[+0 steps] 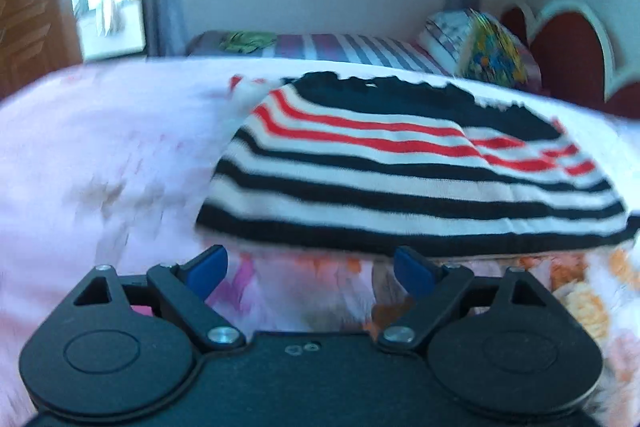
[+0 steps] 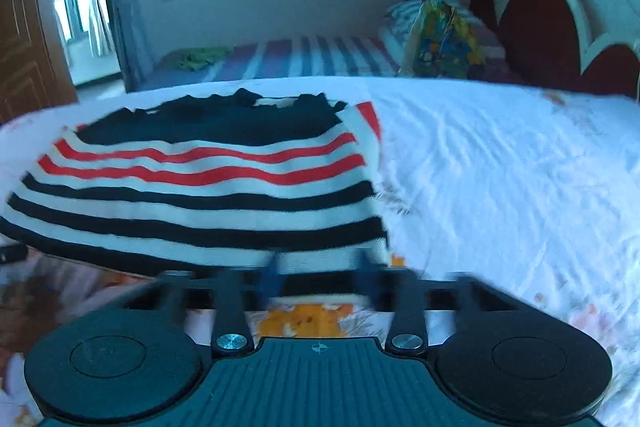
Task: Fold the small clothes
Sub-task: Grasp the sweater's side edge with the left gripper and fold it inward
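A small knitted garment (image 1: 408, 167) with black, white and red stripes lies flat on the bed, its black hem nearest me. It also shows in the right wrist view (image 2: 200, 187). My left gripper (image 1: 310, 267) is open and empty, just short of the hem's left part. My right gripper (image 2: 320, 277) is blurred by motion; its blue fingertips (image 2: 269, 279) stand apart at the hem's right corner, with the hem's edge between them.
The bed has a white sheet with flower print (image 2: 500, 179). Behind it stand a second bed with a striped cover (image 2: 312, 61), a colourful pillow (image 2: 444, 43) and a red headboard (image 2: 540, 27). A wooden door (image 1: 28, 7) is at the left.
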The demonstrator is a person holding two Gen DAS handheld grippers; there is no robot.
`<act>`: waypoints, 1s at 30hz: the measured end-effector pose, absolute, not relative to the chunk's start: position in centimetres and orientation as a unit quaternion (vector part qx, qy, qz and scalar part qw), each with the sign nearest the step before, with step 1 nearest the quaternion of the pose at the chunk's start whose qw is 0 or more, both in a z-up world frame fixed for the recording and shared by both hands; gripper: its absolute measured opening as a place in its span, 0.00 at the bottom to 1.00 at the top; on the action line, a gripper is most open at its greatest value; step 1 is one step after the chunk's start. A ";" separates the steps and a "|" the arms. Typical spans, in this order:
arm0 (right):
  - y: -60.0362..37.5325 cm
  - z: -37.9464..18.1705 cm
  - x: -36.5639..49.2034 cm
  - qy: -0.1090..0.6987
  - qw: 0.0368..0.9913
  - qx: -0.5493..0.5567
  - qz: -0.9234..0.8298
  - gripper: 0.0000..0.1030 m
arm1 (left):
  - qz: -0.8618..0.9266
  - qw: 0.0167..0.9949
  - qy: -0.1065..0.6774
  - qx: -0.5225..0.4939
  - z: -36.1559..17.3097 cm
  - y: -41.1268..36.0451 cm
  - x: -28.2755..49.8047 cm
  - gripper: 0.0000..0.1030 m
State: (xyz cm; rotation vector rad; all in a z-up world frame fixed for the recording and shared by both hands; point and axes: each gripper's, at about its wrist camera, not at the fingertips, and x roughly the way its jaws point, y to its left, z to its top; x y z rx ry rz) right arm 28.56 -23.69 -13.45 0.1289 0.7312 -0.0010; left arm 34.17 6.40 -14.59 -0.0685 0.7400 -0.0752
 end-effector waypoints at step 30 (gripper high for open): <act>-13.8 -15.3 41.0 0.334 0.924 0.114 0.147 0.10 | -0.063 0.851 0.303 -0.424 -17.5 13.7 44.3 0.15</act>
